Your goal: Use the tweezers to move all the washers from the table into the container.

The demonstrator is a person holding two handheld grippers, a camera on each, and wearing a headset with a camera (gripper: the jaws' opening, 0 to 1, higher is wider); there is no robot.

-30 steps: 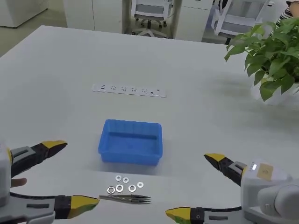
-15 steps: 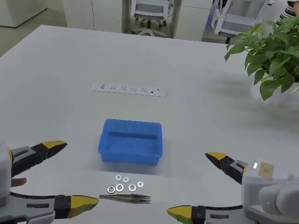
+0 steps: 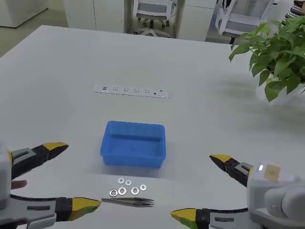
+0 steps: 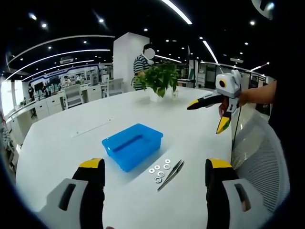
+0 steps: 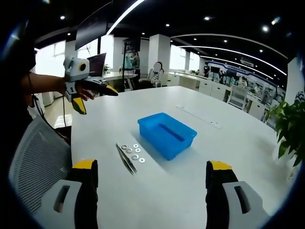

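The left tongs (image 3: 81,176) and the right tongs (image 3: 193,187) both stand wide open and hold nothing, low over the near edge of the counter (image 3: 71,71). Between them the tweezers (image 3: 128,202) lie flat. Just beside them, at 12 o'clock, the washers (image 3: 127,187) sit in a small group. The blue container (image 3: 134,144) is further at 12 o'clock, apart from them. I think the tweezers are light, thin, slippery metal that may slide when pinched, so it is better to take them across the middle of both legs. The washers look tiny and flat, hard to lift.
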